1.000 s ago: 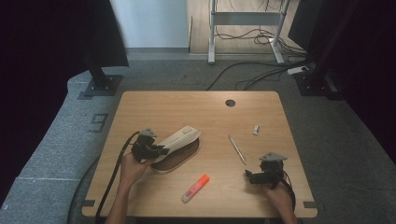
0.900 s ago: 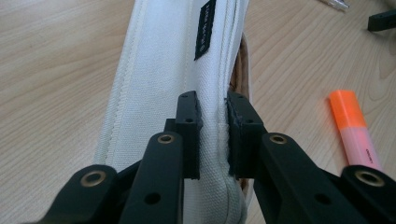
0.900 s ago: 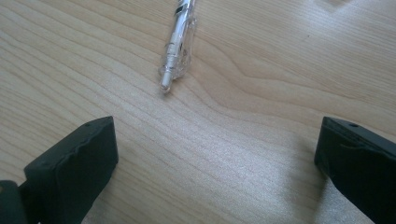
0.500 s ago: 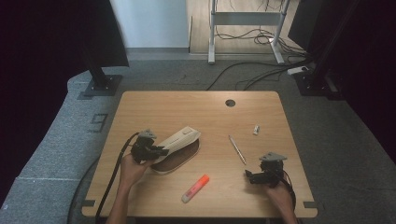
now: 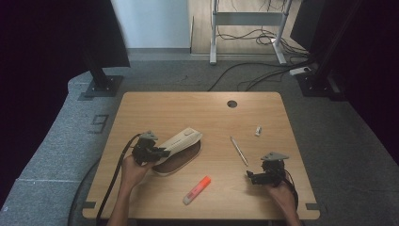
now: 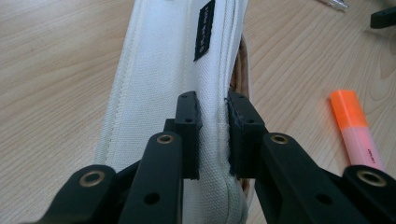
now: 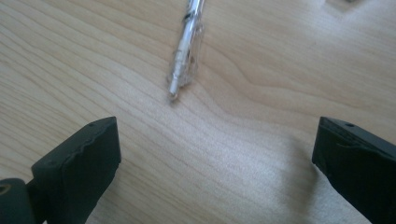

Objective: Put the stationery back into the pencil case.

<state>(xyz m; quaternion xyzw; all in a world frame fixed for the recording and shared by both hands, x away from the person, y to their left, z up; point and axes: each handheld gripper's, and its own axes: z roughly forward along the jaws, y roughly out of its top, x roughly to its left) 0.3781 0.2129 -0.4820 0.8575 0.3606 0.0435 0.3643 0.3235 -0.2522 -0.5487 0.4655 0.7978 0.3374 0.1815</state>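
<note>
Black two-jaw left gripper (image 5: 160, 152) is pinched tight on the cream-white cloth pencil case (image 5: 181, 141); in the left gripper view its black pads (image 6: 189, 126) squeeze a fold of the white cloth along one long side of the case (image 6: 163, 70). The case is long and flat, made of thick woven cloth with neat rows of stitching down its length. A small black tag with tiny writing is sewn on top. Under the lifted white flap you can see a brown inside, so the case is gaping open along one side. It lies on the light wooden table (image 5: 197, 108), in the left half, nearer the front edge than the back edge, and it slants from the gripper up toward the middle.

Over by the front right corner, the black right gripper (image 5: 251, 177) sits in the person's right hand (image 5: 282, 193), low over the wood. Its jaws stand wide apart with only bare table between them in the right gripper view. A thin see-through pen (image 7: 187, 51) lies just ahead of those jaws, not touching them. From above, that pen (image 5: 238, 150) lies between the case and the right gripper.

An orange and pink highlighter (image 5: 196, 190) lies near the front edge, close to the case but apart from it. A small white eraser (image 5: 258, 131) rests toward the right edge. A round dark hole (image 5: 232, 103) sits near the back edge.
</note>
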